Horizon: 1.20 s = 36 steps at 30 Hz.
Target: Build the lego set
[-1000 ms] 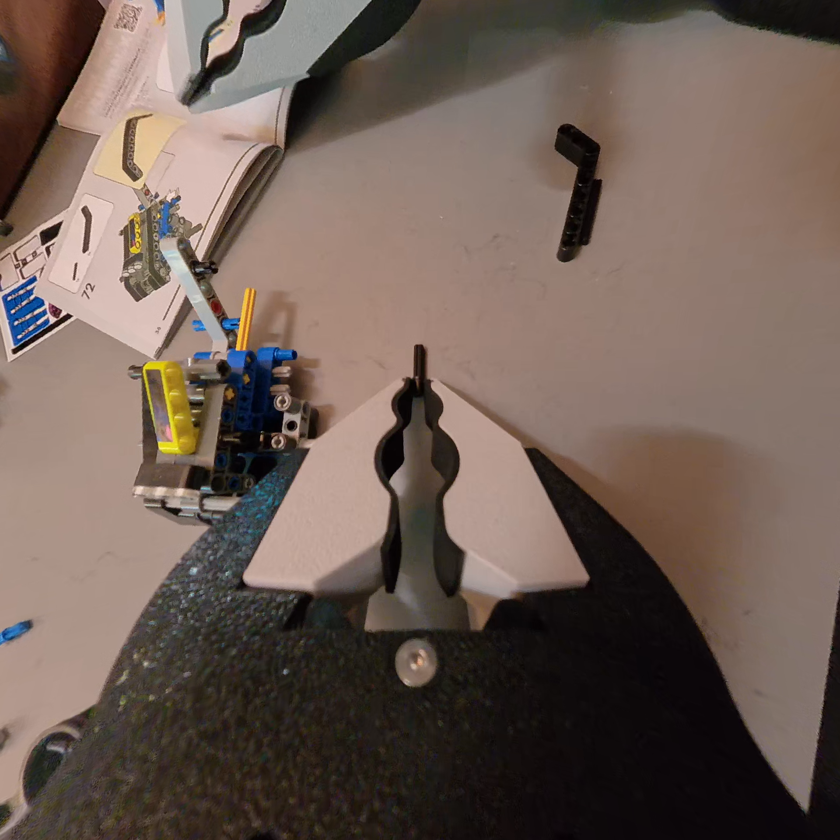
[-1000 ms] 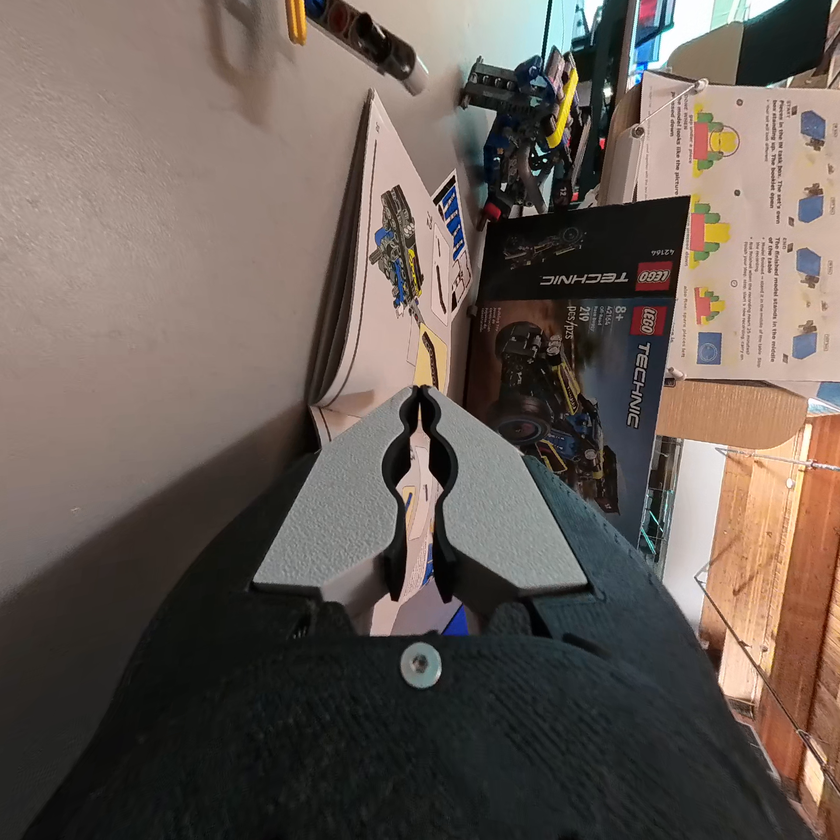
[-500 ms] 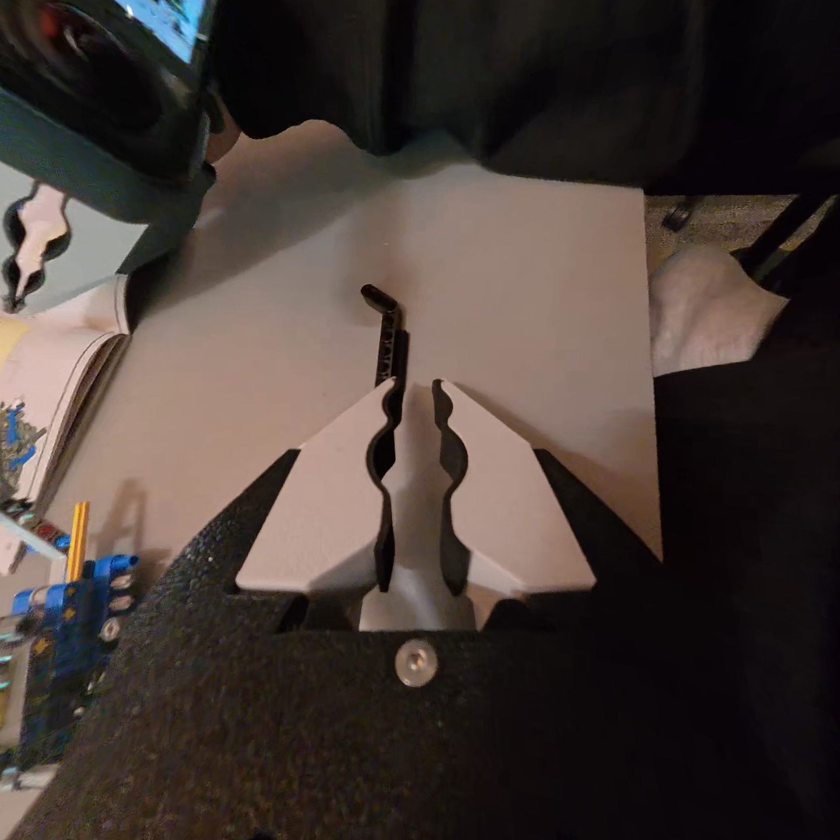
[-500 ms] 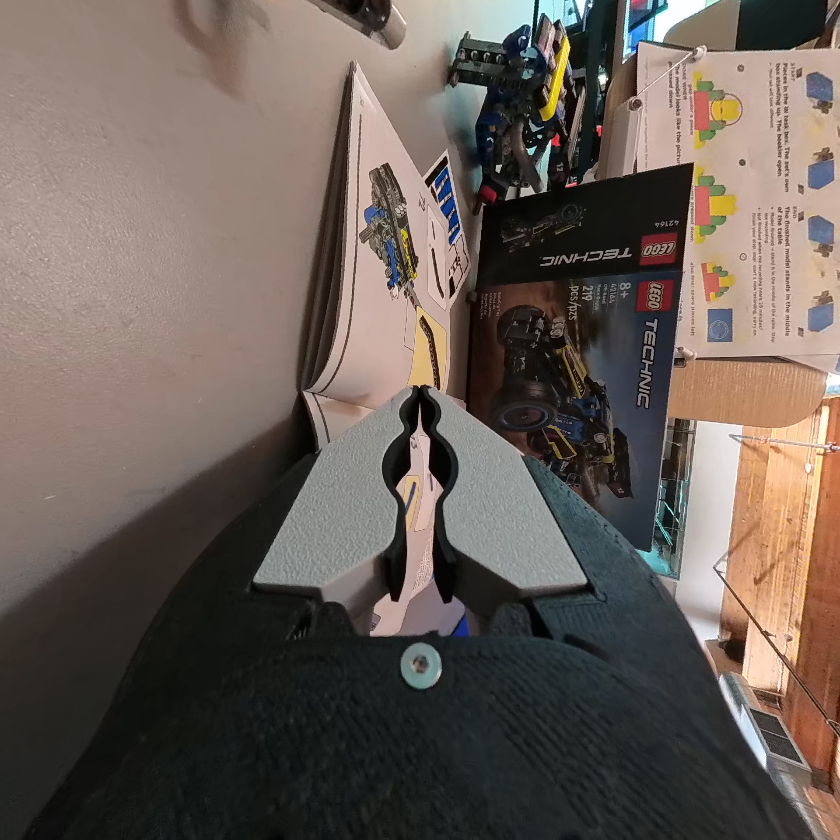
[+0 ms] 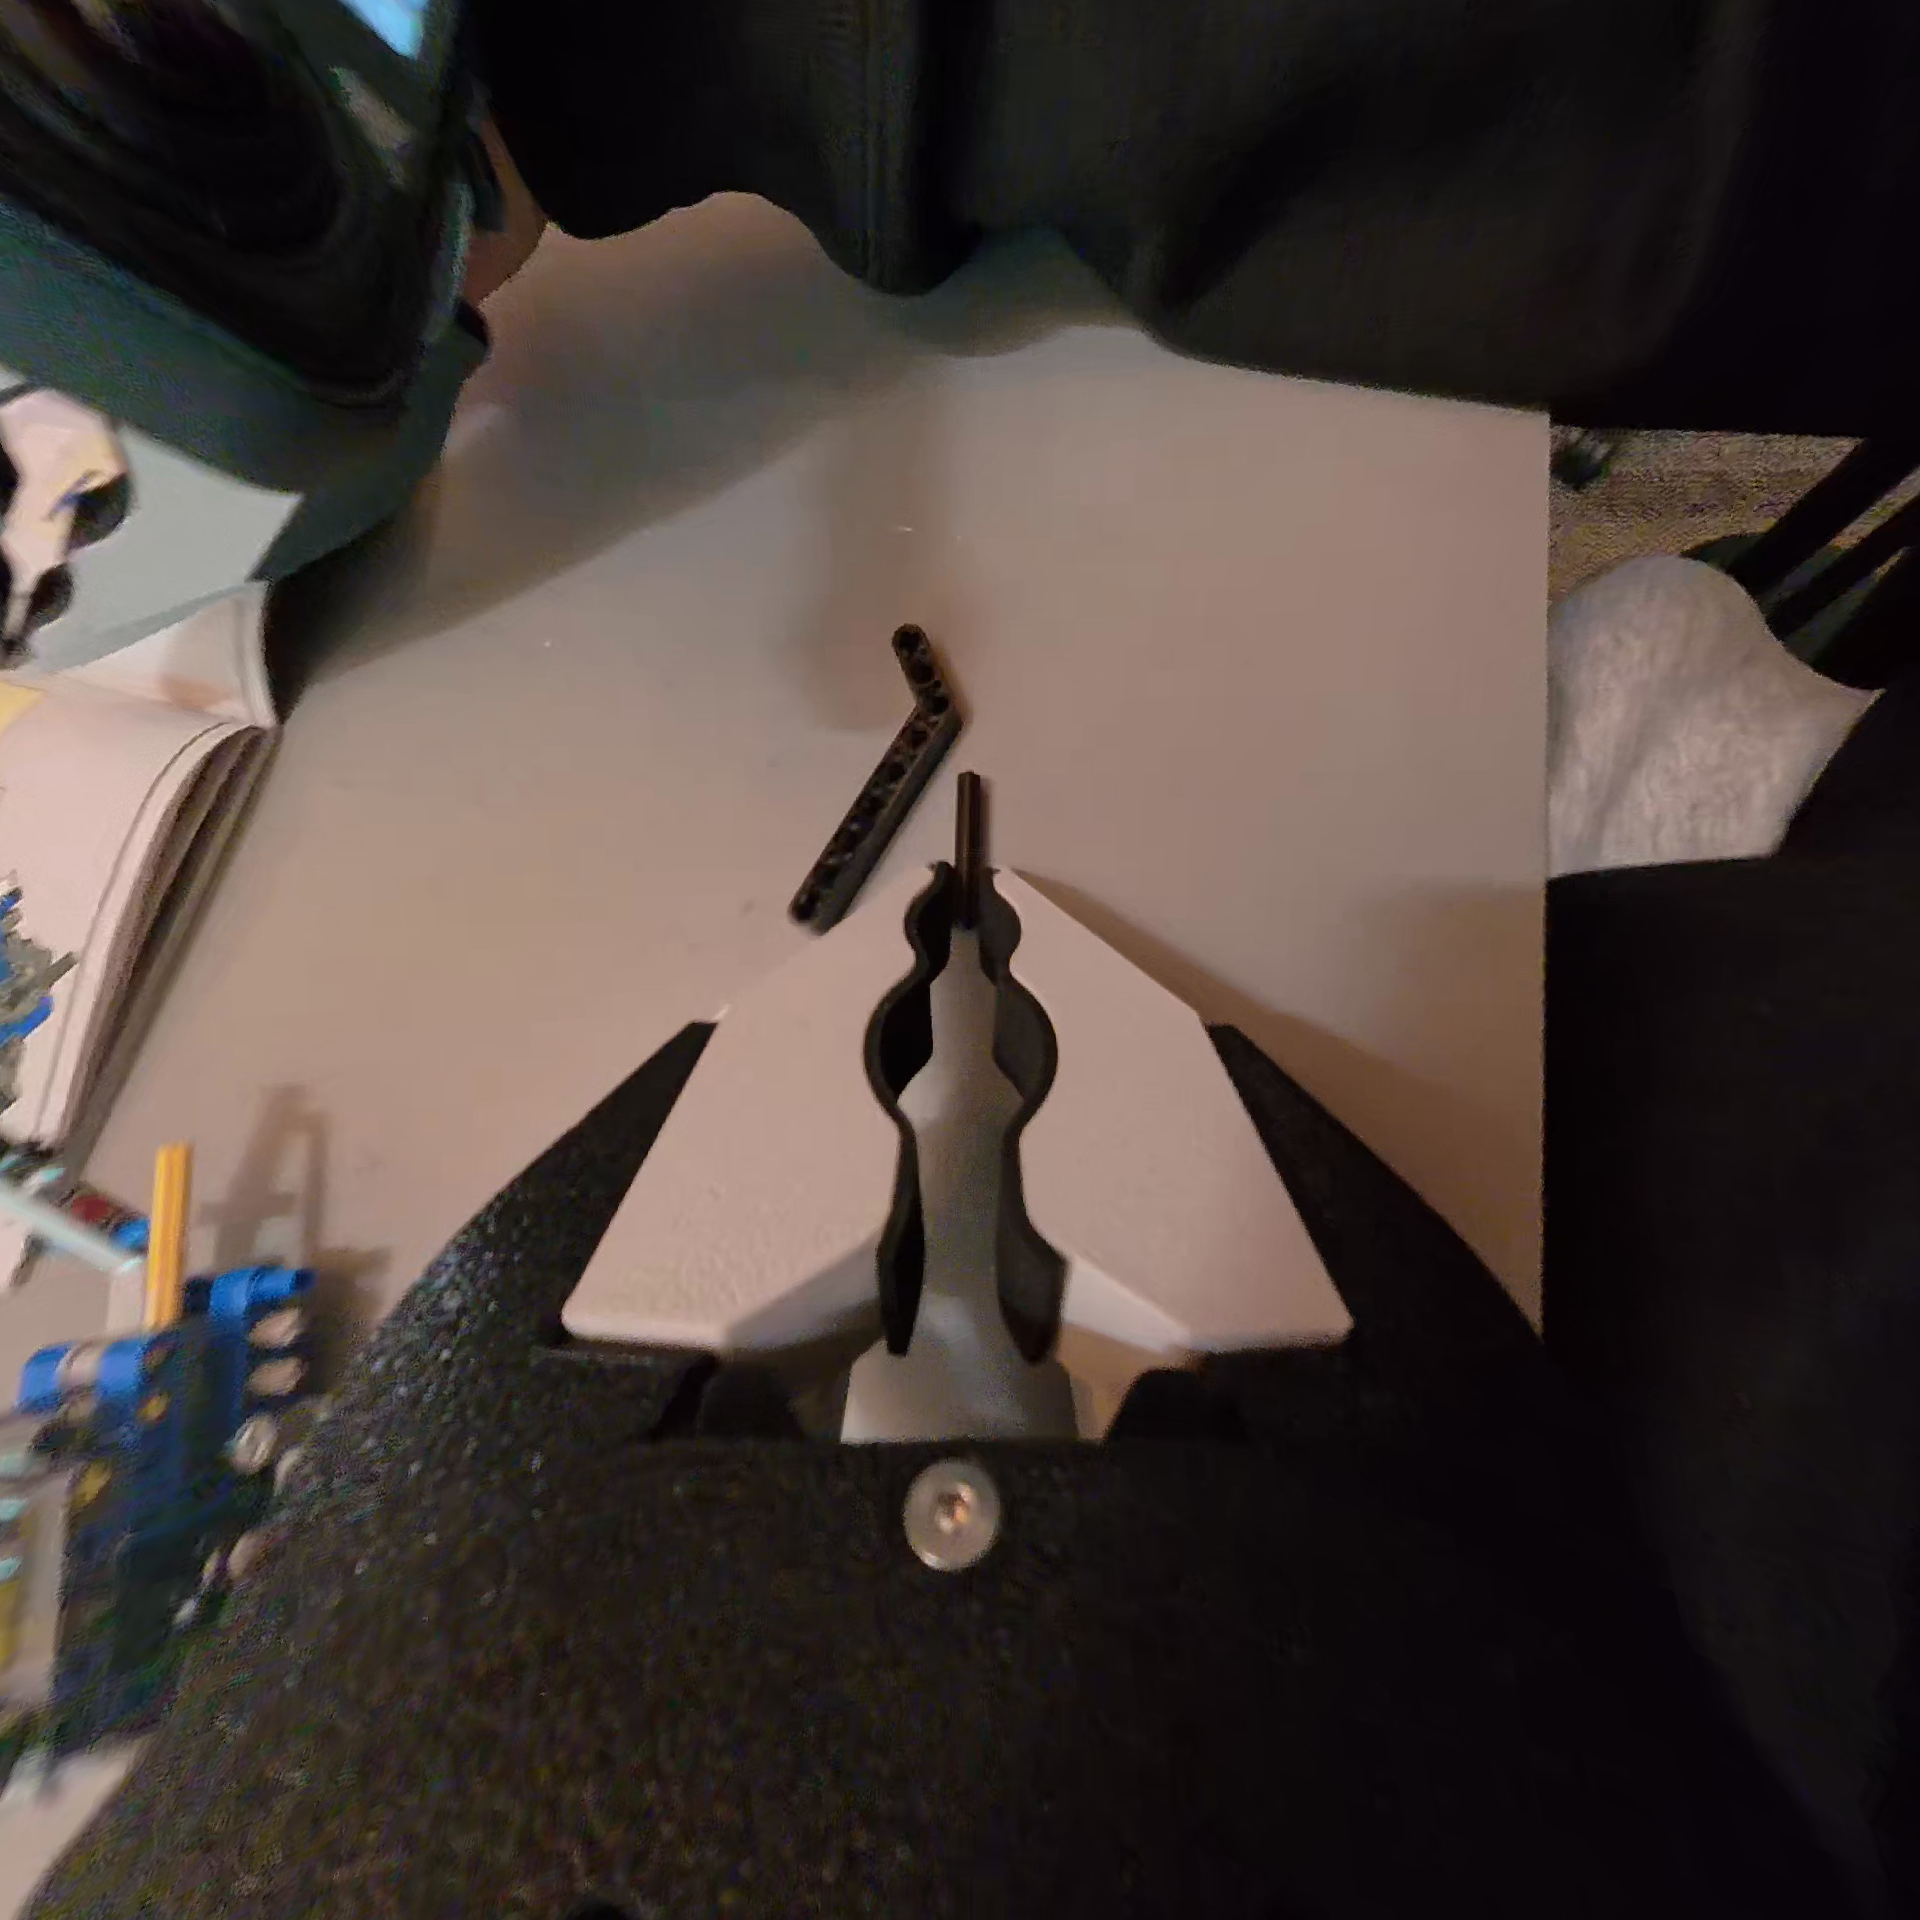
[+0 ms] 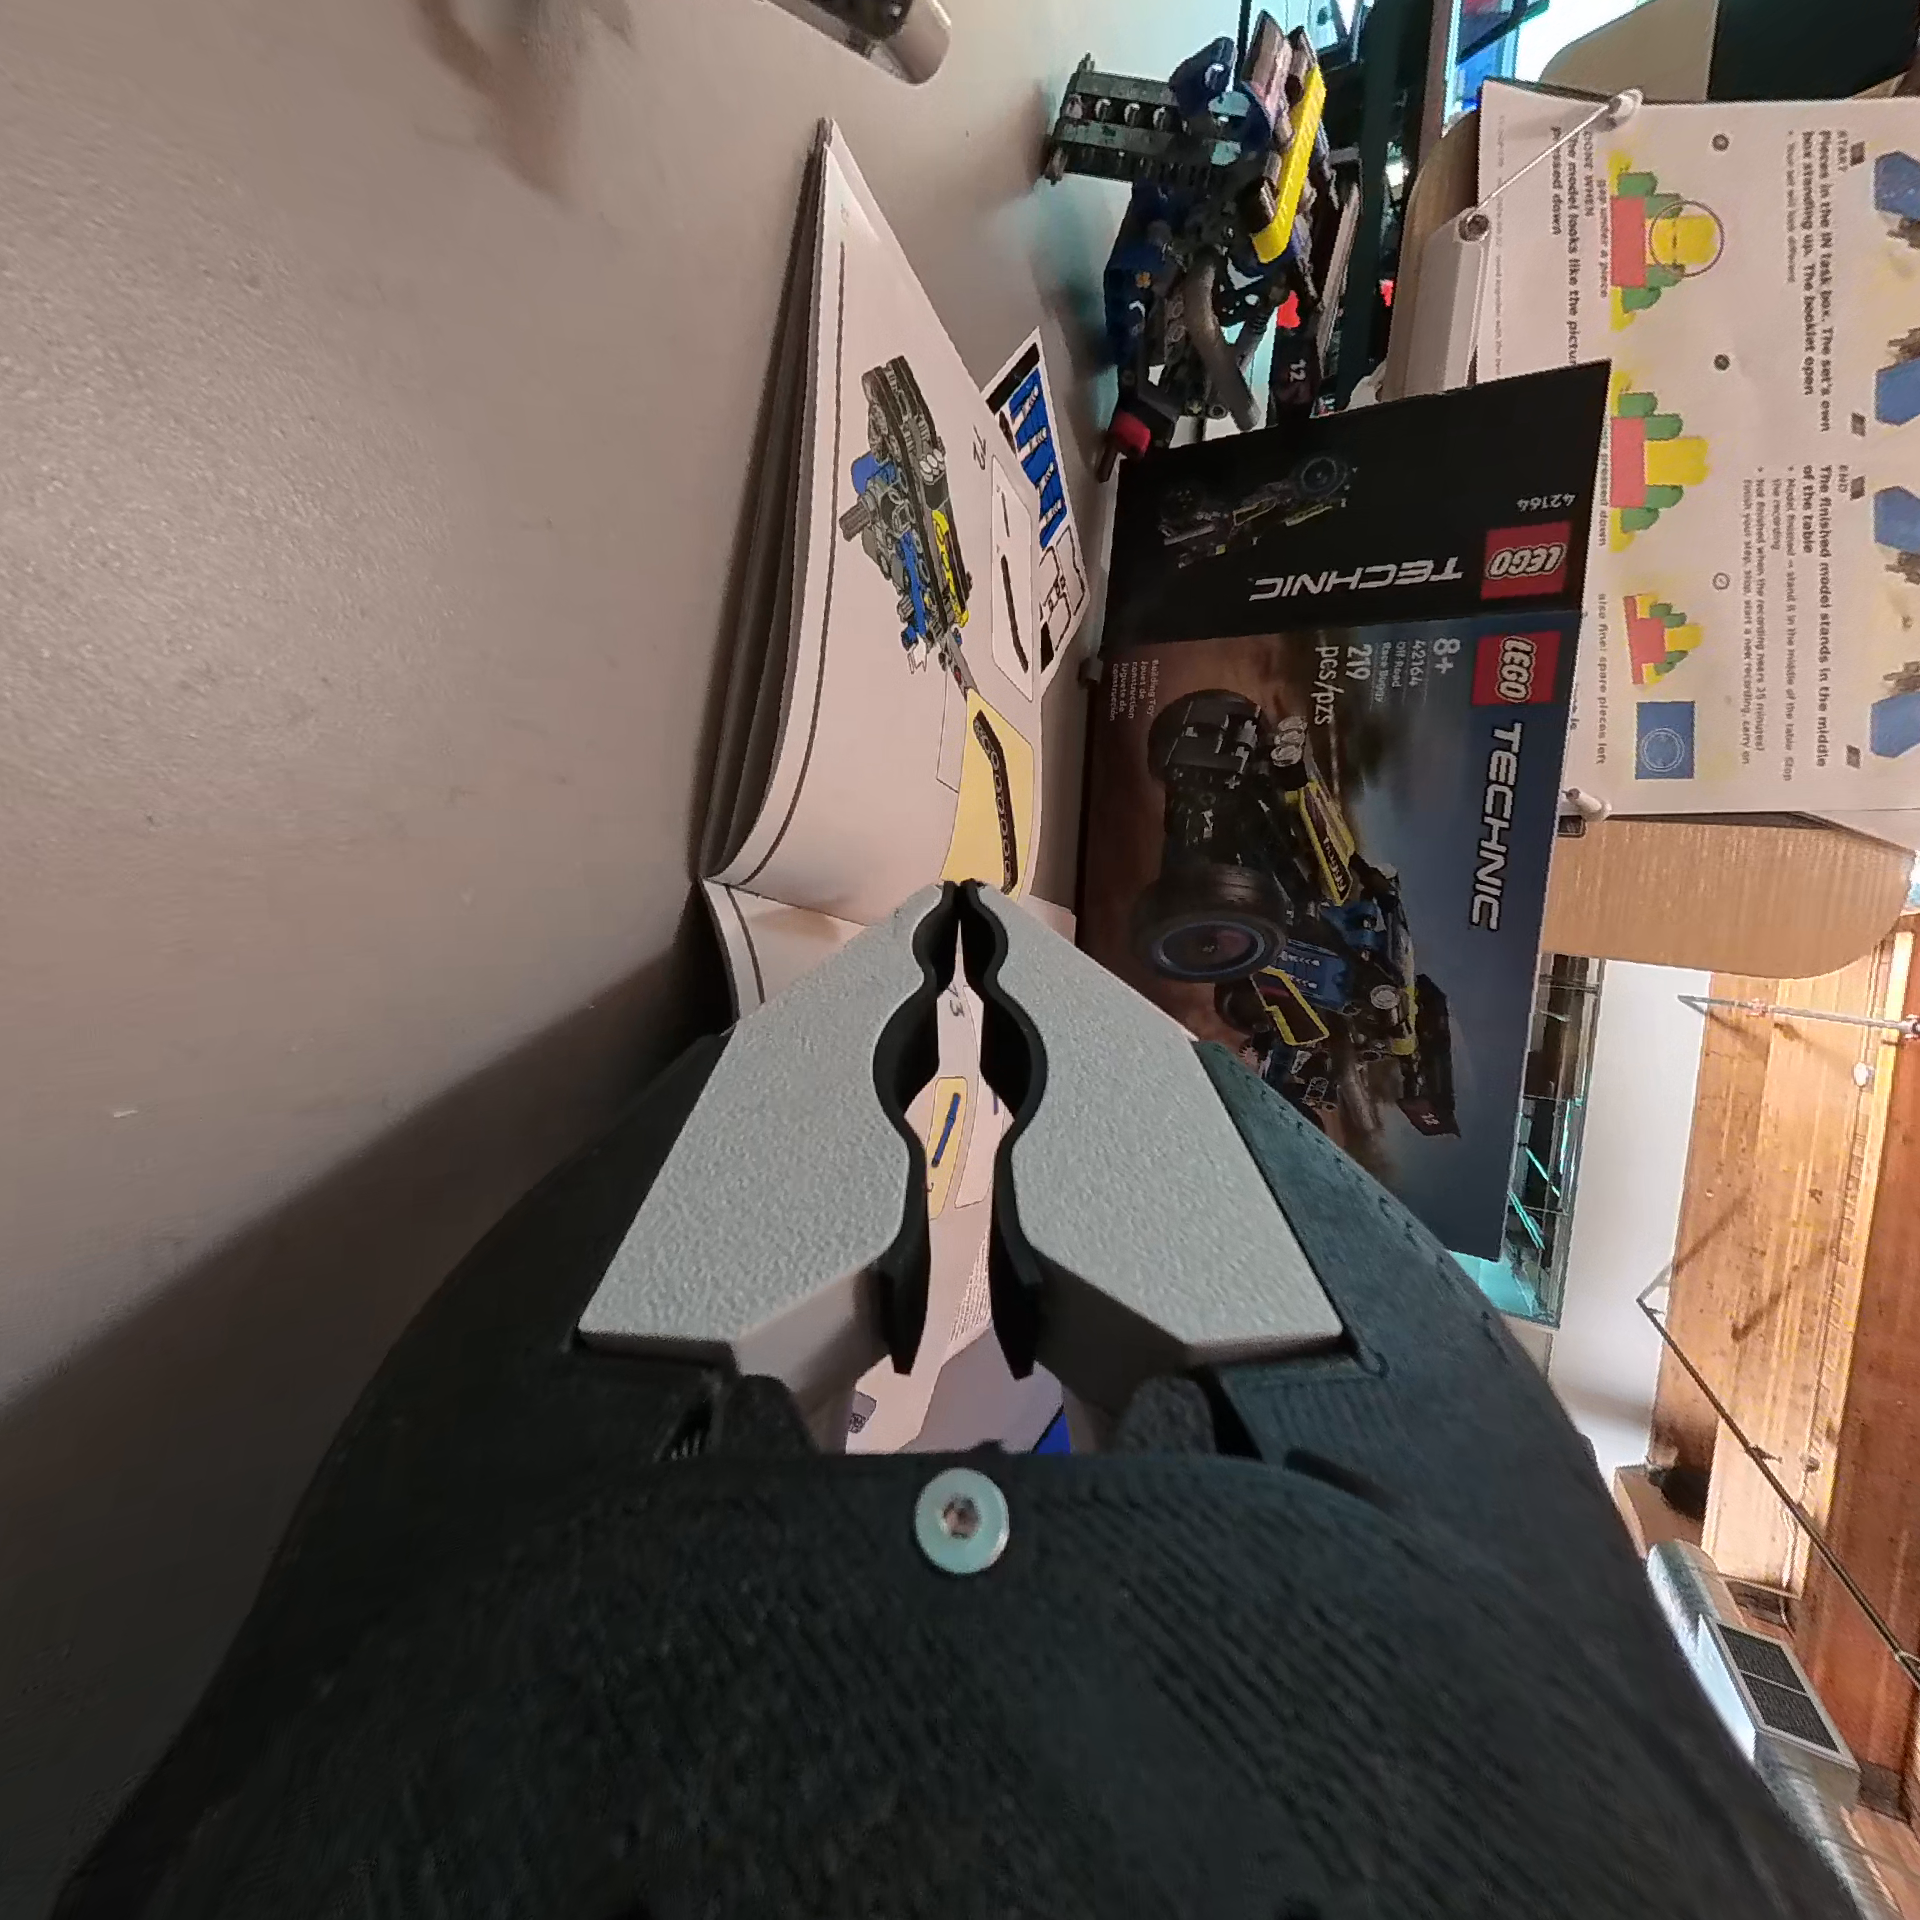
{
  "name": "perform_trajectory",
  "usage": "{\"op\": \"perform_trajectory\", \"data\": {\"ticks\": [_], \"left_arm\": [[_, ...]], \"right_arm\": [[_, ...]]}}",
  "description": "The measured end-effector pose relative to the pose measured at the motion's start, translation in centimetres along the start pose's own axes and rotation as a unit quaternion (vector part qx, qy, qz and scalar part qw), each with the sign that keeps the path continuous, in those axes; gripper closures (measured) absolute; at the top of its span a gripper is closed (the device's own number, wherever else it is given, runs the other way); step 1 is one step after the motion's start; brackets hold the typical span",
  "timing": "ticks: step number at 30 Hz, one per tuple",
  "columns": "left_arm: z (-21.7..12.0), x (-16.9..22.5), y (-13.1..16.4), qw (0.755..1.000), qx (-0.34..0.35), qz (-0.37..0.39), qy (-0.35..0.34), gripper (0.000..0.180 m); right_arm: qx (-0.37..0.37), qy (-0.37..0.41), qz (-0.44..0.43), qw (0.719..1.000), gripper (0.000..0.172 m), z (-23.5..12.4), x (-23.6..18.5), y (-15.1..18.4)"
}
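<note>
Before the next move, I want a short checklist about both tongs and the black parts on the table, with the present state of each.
1. Left tongs closed on the thin black pin: ok.
2. Pin stands out ahead of the tips: ok.
3. Bent black beam lies free on the table, apart from the pin: ok.
4. Right tongs shut with nothing between: ok.
5. How deep the pin sits in the tongs: cannot tell.
</note>
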State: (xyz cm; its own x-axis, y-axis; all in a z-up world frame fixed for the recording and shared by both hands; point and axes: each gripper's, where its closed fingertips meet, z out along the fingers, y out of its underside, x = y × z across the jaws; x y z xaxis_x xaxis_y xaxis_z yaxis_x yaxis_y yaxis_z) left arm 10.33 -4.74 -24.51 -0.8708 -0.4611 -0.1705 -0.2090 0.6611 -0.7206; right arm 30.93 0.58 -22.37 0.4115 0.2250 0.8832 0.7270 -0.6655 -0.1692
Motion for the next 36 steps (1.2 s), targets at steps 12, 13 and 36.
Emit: {"op": "perform_trajectory", "data": {"ticks": [12,13,36], "left_arm": [[-17.8,-13.0,17.1,0.923,-0.067,-0.264,-0.274,0.18],[-17.8,-13.1,17.5,0.92,-0.065,-0.269,-0.277,0.18],[-18.2,-23.4,5.8,0.873,0.144,-0.029,-0.465,0.171]], "right_arm": [[-0.045,0.054,0.062,0.996,0.172,-0.1,2.2,2.2],[-0.052,0.054,0.057,0.996,0.172,0.2,2.1,2.3],[-0.007,0.032,0.047,0.998,0.172,1.0,0.7,-0.1]]}}
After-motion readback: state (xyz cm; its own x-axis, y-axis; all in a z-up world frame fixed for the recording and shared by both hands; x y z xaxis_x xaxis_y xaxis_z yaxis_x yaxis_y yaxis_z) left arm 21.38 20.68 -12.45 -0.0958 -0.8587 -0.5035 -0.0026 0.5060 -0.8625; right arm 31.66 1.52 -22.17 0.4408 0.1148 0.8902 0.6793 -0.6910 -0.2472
